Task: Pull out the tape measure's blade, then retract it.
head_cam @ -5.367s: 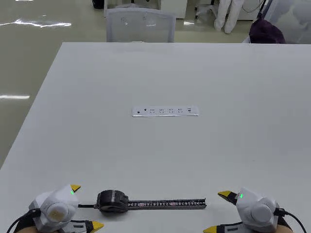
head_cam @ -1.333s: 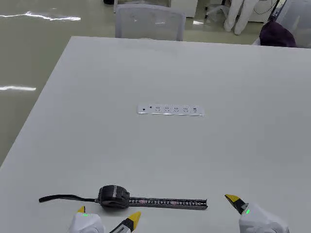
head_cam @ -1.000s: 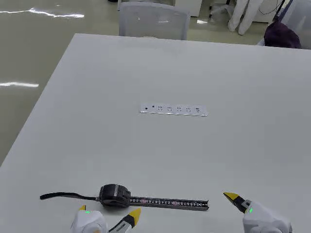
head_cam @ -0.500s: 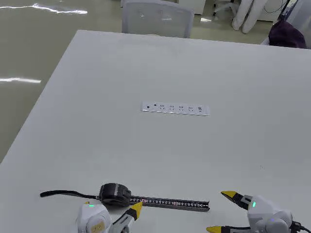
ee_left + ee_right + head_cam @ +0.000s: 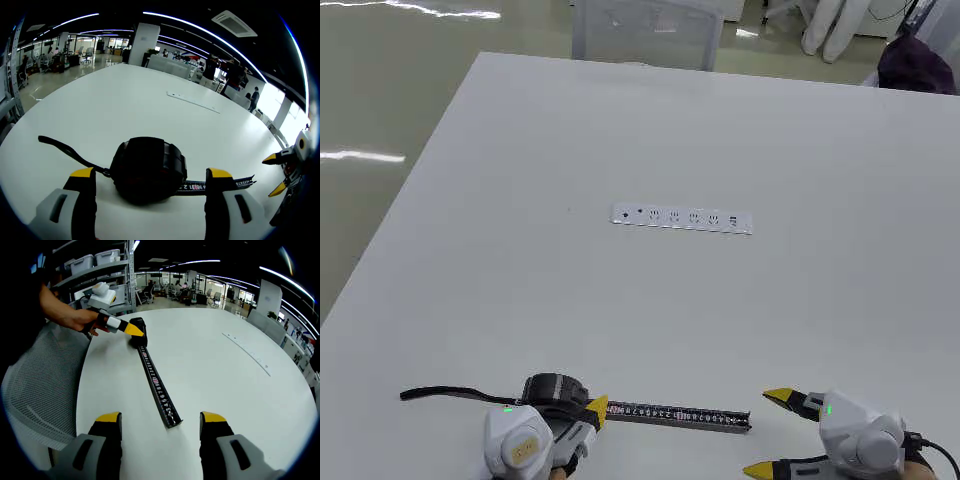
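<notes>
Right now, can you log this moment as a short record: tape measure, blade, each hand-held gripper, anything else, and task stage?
tape measure: black, on the white table, strap trailing opposite the blade
blade: pulled out, lying flat on the table
left hand-held gripper: open, jaws either side of the tape measure, not closed on it
right hand-held gripper: open, just short of the blade's end, holding nothing
other: power strip mid-table
task stage: blade out, not yet retracted

The left gripper (image 5: pixel 150 173) is holding its jaws wide apart on either side of the black tape measure (image 5: pixel 148 162), whose blade (image 5: pixel 244 182) is lying out across the white table (image 5: pixel 125 110) toward the right gripper (image 5: pixel 274 174).
</notes>
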`<state>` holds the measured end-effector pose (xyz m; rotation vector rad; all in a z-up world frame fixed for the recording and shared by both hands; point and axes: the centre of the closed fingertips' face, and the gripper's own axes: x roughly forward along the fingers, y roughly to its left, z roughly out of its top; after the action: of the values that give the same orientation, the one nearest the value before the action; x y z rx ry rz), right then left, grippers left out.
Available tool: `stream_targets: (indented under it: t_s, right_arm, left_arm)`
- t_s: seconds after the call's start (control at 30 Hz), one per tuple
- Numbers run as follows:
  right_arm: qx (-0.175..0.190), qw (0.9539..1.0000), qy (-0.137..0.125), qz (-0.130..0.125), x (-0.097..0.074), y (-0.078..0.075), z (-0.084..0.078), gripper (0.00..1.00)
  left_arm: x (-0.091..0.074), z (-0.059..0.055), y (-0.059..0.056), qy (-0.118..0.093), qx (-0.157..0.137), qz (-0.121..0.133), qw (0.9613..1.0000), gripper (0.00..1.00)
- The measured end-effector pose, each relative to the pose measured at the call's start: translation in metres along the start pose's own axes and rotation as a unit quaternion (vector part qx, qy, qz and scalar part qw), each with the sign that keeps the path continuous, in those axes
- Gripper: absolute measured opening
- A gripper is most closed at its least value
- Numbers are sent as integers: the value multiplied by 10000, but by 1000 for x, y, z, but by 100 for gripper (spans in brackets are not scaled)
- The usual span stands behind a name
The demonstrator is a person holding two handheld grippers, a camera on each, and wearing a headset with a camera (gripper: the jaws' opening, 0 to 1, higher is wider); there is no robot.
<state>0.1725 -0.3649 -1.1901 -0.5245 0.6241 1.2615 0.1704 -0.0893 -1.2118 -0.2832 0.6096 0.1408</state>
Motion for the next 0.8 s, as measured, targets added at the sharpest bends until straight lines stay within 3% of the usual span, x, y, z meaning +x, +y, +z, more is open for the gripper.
stream_targets:
  t_s: [0.27, 0.5, 0.8]
  right_arm:
    - [-294, 9993, 69, 207, 11, -9, -7, 44]
    - [-335, 9986, 175, 378, 22, -20, -17, 37]
    - [-318, 9976, 214, 575, 32, -23, -22, 28]
  left_arm:
    - [4, -2, 1, -3, 82, 112, 9999, 83]
    - [7, -4, 3, 21, 72, 154, 9999, 81]
    - [9, -2, 2, 6, 76, 160, 9998, 78]
